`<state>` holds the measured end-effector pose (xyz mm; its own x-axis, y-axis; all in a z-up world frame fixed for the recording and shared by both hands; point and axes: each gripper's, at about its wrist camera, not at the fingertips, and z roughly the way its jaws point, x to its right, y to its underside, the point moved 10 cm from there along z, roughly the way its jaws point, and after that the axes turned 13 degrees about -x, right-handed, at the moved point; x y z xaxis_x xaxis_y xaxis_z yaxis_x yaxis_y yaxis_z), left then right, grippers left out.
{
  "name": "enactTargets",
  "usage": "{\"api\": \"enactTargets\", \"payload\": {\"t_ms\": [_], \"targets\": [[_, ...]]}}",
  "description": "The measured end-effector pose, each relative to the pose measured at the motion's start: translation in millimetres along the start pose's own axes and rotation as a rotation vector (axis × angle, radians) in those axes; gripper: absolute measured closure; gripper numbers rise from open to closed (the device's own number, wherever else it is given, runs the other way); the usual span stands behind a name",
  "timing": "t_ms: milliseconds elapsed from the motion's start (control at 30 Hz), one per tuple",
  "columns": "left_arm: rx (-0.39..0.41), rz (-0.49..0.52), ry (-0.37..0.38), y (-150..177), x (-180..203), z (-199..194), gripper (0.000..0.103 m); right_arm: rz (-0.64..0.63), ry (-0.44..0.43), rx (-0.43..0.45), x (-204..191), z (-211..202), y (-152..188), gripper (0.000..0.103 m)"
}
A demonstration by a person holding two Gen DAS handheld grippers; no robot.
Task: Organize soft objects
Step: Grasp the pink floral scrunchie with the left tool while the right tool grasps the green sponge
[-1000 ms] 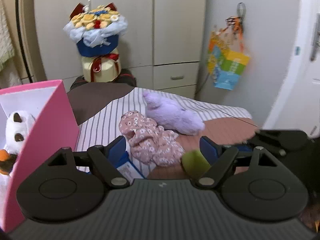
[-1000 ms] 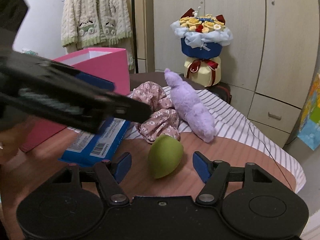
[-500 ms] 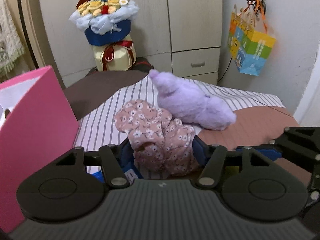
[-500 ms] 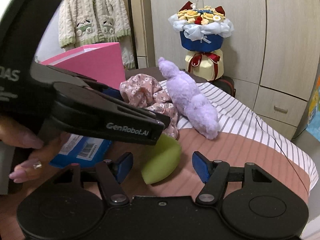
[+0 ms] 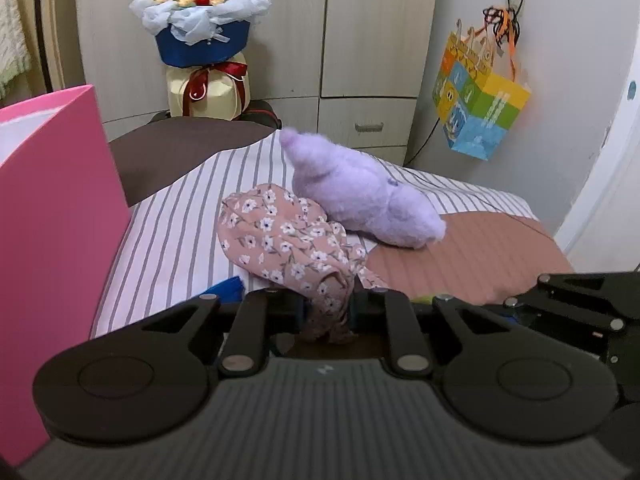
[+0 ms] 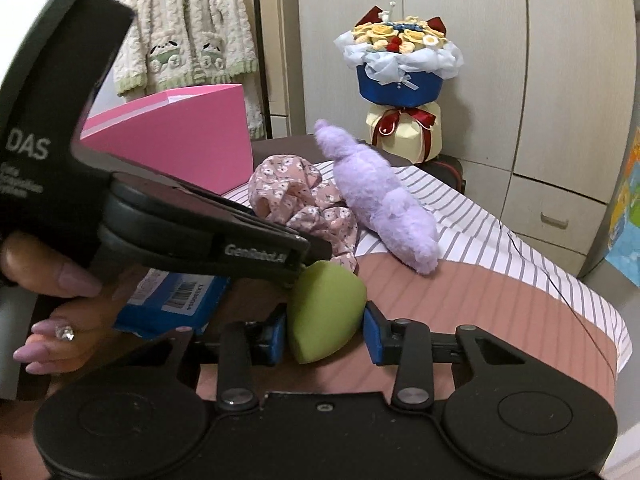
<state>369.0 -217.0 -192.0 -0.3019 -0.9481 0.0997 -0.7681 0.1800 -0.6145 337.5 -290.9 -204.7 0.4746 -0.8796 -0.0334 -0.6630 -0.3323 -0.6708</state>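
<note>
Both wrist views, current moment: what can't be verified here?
- Pink box contents: left wrist view shows only its outer wall, cut by the frame edge.
- Blue packet: mostly covered by the left gripper in the right wrist view; label too small to read.
- Green sponge: nearly hidden behind the floral cloth and the gripper in the left wrist view.

In the right wrist view, the left tool (image 6: 316, 254) carries the white letters "DAS" on its body and "GenRobot.AI" on its arm. The blue packet (image 6: 172, 300) has a barcode label, with digits too small to read.
</note>
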Motion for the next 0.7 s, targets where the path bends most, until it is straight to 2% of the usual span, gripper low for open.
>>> {"api": "enactTargets", "payload": {"t_ms": [167,700], "targets": [[0.025,-0.020,0.025,5,-1,-14,0.087,0.062,-0.030,-0.002,-4,-7,5,0.060],[0.085,-0.039,0.099,30,3,-68,0.088,0.151,0.021,0.041,-18,-39,18,0.060]]}}
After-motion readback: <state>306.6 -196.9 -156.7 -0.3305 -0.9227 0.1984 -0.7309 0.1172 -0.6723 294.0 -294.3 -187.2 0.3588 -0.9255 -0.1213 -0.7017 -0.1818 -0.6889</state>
